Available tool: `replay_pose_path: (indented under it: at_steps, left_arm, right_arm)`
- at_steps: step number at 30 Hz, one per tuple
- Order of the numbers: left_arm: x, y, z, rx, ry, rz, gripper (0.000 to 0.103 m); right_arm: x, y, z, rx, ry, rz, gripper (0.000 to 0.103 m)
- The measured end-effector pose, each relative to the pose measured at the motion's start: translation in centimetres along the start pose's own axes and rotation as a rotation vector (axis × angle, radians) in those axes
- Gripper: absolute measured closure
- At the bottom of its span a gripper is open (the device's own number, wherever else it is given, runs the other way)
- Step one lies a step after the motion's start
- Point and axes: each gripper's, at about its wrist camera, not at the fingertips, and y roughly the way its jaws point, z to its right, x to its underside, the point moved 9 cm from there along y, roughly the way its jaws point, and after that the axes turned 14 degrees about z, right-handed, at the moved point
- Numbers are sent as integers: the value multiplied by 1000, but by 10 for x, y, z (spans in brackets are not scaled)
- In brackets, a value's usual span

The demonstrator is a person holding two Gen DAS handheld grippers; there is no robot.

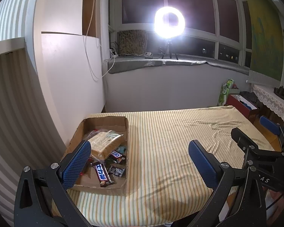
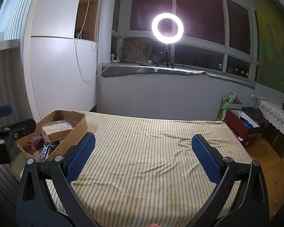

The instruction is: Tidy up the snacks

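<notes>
All the snacks (image 1: 106,157) in view lie heaped in the cardboard box (image 1: 104,121) at the far left corner of the striped bedsheet (image 2: 151,160), both the left gripper (image 1: 140,162) and right gripper (image 2: 143,157) gape wide and hold nothing, so gathering looks done

Left gripper (image 1: 140,162) finger hides cardboard box (image 1: 104,122) near-left corner, snacks.

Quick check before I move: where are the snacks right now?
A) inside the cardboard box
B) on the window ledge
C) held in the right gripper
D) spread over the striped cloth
A: the snack bars and packets lie inside the cardboard box; the striped cloth is bare and both grippers are open, holding nothing.
</notes>
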Motion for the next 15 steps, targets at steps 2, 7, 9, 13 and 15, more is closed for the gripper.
replay_pose_path:
  at_steps: [2, 7, 9, 13, 15]
  left_arm:
    - [0, -1, 1, 0, 2, -1, 1]
    - [1, 0, 1, -2, 2, -3, 1]
    - [1, 0, 0, -2, 1, -4, 1]
    - [3, -1, 0, -3, -2, -8, 1]
    - [3, 0, -1, -1, -3, -10, 1]
  right_arm:
    - [1, 1, -1, 1, 0, -2, 0]
    - [1, 0, -1, 0, 0, -3, 0]
    - [1, 0, -1, 0, -1, -4, 0]
    - [1, 0, -1, 0, 0, -4, 0]
    - [1, 0, -1, 0, 0, -4, 0]
